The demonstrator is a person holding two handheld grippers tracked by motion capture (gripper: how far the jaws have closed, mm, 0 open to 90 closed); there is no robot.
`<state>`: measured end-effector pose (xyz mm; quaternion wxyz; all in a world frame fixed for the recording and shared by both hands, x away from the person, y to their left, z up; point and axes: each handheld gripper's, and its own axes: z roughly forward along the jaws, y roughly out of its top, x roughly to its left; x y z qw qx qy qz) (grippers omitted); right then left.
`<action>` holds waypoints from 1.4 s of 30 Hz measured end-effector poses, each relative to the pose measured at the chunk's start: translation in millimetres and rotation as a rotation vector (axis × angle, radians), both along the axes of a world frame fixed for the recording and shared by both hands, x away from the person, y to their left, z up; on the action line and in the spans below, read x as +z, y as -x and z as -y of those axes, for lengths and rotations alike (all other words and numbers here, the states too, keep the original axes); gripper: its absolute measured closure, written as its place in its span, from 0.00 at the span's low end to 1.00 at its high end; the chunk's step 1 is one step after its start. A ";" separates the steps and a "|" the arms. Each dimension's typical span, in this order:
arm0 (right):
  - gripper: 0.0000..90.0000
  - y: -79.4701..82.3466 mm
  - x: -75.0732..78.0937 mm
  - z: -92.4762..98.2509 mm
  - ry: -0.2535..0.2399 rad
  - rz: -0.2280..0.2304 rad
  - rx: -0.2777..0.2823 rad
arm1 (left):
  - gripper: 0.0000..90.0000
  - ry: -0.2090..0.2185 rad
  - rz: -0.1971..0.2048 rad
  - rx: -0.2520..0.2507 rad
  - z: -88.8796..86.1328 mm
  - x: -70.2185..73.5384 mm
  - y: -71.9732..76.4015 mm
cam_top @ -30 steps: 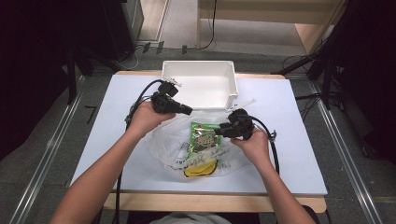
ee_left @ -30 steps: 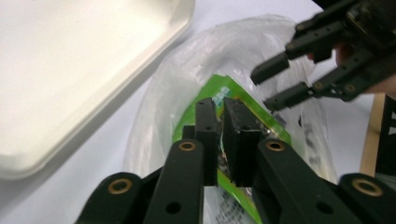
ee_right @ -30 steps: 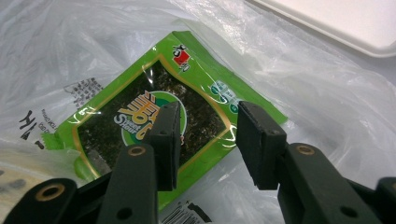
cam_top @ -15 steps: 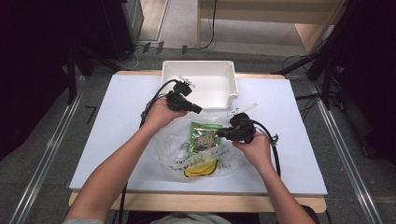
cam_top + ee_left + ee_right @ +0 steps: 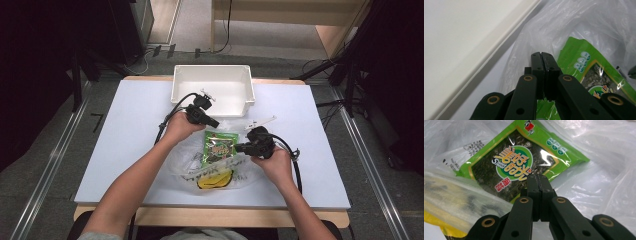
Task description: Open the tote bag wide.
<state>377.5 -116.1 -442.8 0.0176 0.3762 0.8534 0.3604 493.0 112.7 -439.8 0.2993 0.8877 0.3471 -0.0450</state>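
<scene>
A clear plastic bag [image 5: 200, 165] lies on the white table [image 5: 125, 150] with a green seaweed packet [image 5: 220, 145] and a yellow packet [image 5: 214, 180] inside. My left gripper [image 5: 216, 122] is shut, its tips low at the bag's far edge [image 5: 574, 22], beside the green packet [image 5: 586, 65] and close to the bin. My right gripper [image 5: 239, 148] has just closed its jaws and is shut at the bag's right side. Its tips [image 5: 538, 178] rest over the near edge of the green packet [image 5: 509, 167]. Whether either pair of jaws pinches the thin film I cannot tell.
An empty white bin [image 5: 212, 72] stands at the table's far middle, and its rim [image 5: 486, 47] runs just left of my left jaws. Black cables trail from both grippers. The yellow packet [image 5: 439, 220] lies left of my right jaws.
My left hand has moved right and down, from the bag's left side to its far edge near the bin. The right hand has stayed in place.
</scene>
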 end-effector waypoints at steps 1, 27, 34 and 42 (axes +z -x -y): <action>1.00 1.3 -0.8 -0.1 -0.002 -0.002 -0.001 | 1.00 0.012 -0.002 0.012 0.7 -2.1 0.3; 1.00 64.3 -20.3 18.3 0.033 -0.028 0.013 | 1.00 -0.012 0.026 0.046 -4.1 -15.0 4.6; 1.00 77.3 -25.0 25.9 0.054 -0.023 0.015 | 1.00 -0.017 0.036 0.064 -9.5 -15.0 5.3; 1.00 89.7 -26.1 33.5 0.042 -0.028 0.011 | 1.00 -0.026 0.048 0.094 -19.6 -14.3 4.0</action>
